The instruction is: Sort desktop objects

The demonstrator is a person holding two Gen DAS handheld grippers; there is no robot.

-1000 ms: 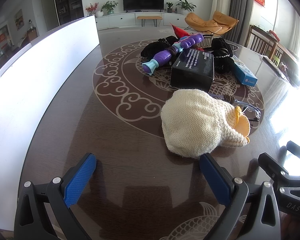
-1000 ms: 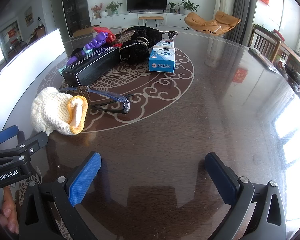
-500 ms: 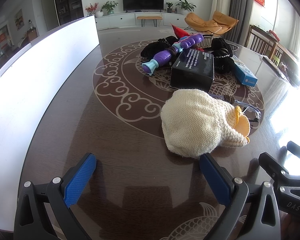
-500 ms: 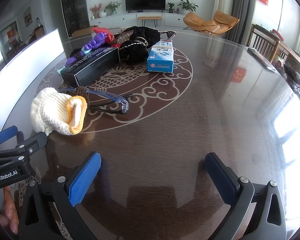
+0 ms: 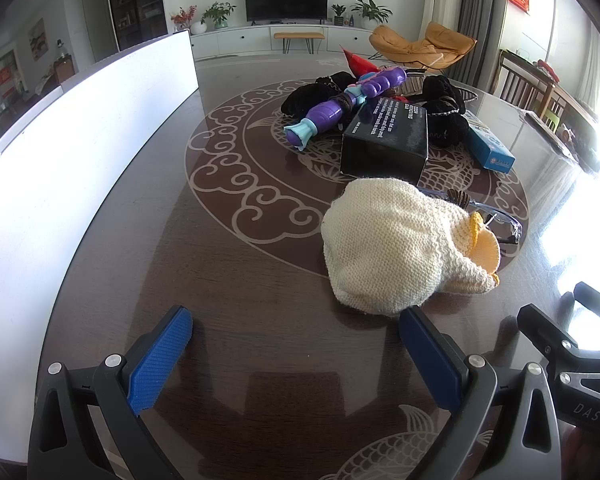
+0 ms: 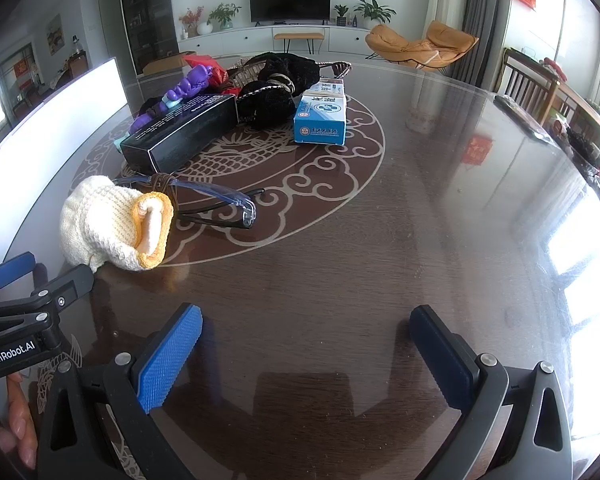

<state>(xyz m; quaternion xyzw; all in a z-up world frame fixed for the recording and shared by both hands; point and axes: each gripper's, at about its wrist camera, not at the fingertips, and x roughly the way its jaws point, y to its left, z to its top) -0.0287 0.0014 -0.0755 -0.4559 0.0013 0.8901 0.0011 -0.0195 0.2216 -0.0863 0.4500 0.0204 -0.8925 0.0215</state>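
Both wrist views low over table (image 5: pixel 148 264), facing clutter; share knit hat (image 6: pixel 100 224).

1. Knit hat (image 5: pixel 396 248) is covering most of the glasses (image 5: pixel 496 220) in left wrist view; only lens edge is showing.
2. Purple toy (image 6: pixel 188 88) is sitting partly behind black box (image 6: pixel 180 136) in right wrist view.
3. Black fabric (image 5: pixel 446 114) & red item (image 5: pixel 358 65) are lying half hidden in the pile; can't tell what they are.
4. White print on black box is reading too small.
5. Hand (image 6: pixel 18 436) is getting cut off by bottom-left edge; only fingertips showing.
6. White board (image 5: pixel 72 136) is running out of frame on the left.
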